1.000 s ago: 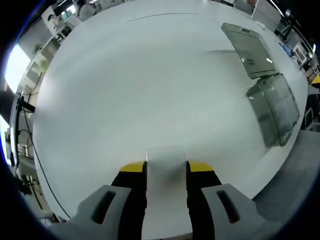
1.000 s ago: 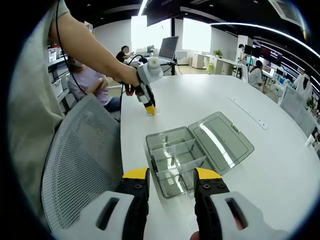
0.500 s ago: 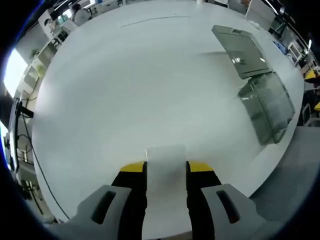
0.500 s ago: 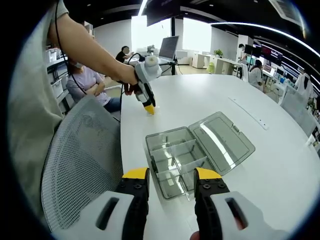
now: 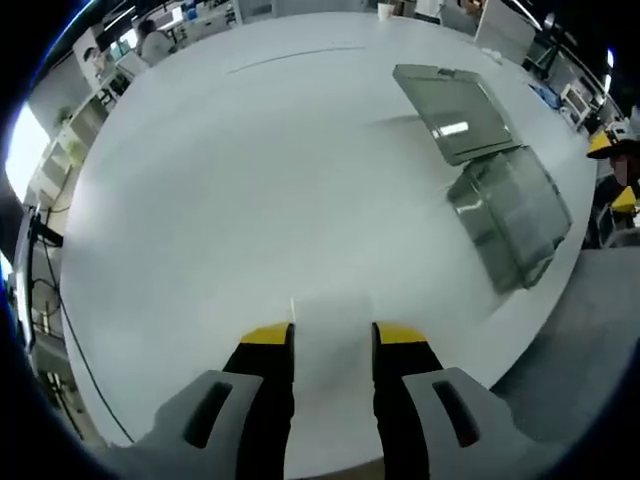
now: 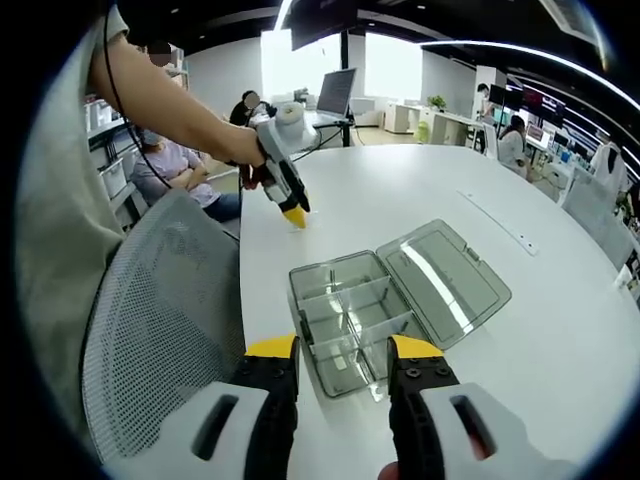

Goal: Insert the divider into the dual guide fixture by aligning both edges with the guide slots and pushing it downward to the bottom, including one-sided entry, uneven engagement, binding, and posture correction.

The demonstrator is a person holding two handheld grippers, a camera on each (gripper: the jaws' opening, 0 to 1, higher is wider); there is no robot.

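Your left tongs (image 5: 332,335) pinch the flat divider (image 5: 331,318) over the table (image 5: 250,180), the box (image 5: 505,215) lies off to their right, and your right tongs (image 6: 343,348) hang spread beside it.

In the left gripper view the divider (image 5: 331,330) between the left tongs (image 5: 331,334) is a pale blur against the white bench (image 5: 250,180); its edges barely read, and whether the jaws grip it cannot be told. At three o'clock the clear box (image 5: 505,225) is smeared, its compartments indistinct. In the right gripper view the right tongs (image 6: 343,352) cover the box's (image 6: 345,320) near edge.
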